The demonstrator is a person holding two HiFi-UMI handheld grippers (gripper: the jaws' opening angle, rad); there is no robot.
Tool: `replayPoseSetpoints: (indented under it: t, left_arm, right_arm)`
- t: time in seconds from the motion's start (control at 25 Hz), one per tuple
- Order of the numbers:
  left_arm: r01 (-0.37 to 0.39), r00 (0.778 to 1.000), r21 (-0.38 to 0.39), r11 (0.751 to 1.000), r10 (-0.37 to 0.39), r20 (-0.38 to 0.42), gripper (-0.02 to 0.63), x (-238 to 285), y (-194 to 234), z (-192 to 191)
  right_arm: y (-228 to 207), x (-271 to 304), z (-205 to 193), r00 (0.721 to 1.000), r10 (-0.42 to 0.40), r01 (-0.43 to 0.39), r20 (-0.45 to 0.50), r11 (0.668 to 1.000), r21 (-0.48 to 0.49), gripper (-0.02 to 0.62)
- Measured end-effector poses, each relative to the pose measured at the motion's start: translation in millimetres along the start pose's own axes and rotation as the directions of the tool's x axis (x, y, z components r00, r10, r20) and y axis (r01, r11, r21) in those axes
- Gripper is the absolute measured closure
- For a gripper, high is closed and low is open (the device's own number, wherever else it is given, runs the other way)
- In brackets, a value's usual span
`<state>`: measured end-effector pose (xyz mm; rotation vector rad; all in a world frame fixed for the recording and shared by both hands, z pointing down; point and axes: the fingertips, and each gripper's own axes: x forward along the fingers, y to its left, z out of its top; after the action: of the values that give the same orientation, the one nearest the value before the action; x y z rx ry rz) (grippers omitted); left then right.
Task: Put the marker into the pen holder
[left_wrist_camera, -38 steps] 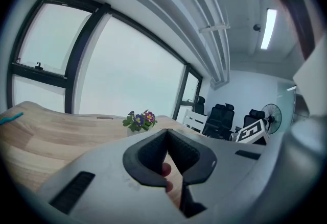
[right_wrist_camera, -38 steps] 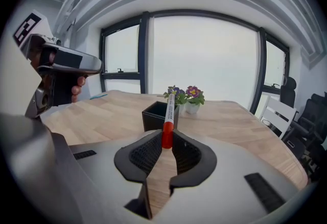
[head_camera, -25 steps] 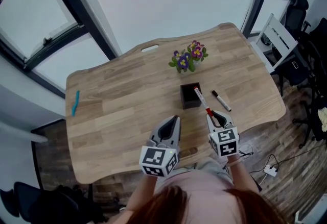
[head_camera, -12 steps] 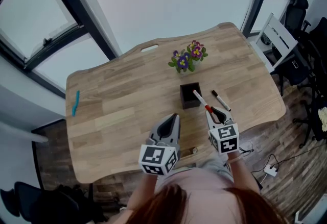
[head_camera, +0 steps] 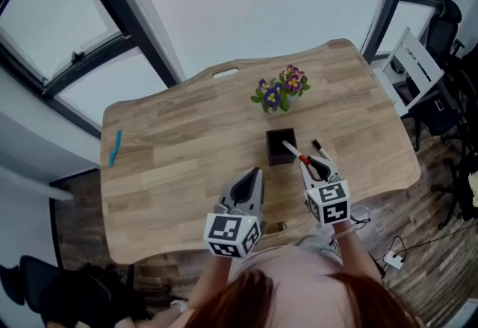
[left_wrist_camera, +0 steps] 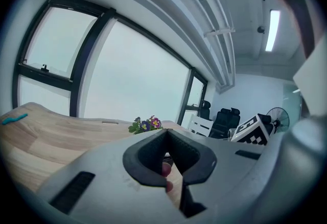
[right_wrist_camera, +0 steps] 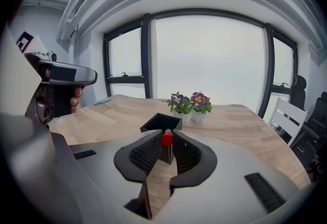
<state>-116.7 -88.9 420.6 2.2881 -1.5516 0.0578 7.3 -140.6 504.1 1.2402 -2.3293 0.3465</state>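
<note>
The slim white marker with a red cap (right_wrist_camera: 167, 139) is clamped between the ribbed black jaws of the grey right gripper (head_camera: 318, 166). The red cap is seated at the jaw tips. From there the white barrel is seen slanting forward and to the left, its far end showing over the open top of the square black pen holder (head_camera: 281, 159). Whether that end has entered the holder cannot be told. The holder is a matt, straight-walled box standing on the pale wooden table (head_camera: 187, 132), whose top is made of planks with a wavy edge. A second marker with a dark end (head_camera: 316, 145) is laid on the table just beside the right gripper. The grey left gripper (head_camera: 252, 178) is held near, its jaws pressed together on nothing.
</note>
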Motion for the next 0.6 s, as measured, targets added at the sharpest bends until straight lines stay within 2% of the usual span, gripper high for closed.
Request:
replayPoseSetpoints:
  t: [0.6]
  left_arm:
    - [-0.075,0.997,-0.01,0.997,0.075,0.005,0.604,14.0,-5.7,2.1]
  right_arm:
    - [-2.8,21.4,7.5,0.994,0.11,-0.11,0.003,0.994,-0.016,0.54]
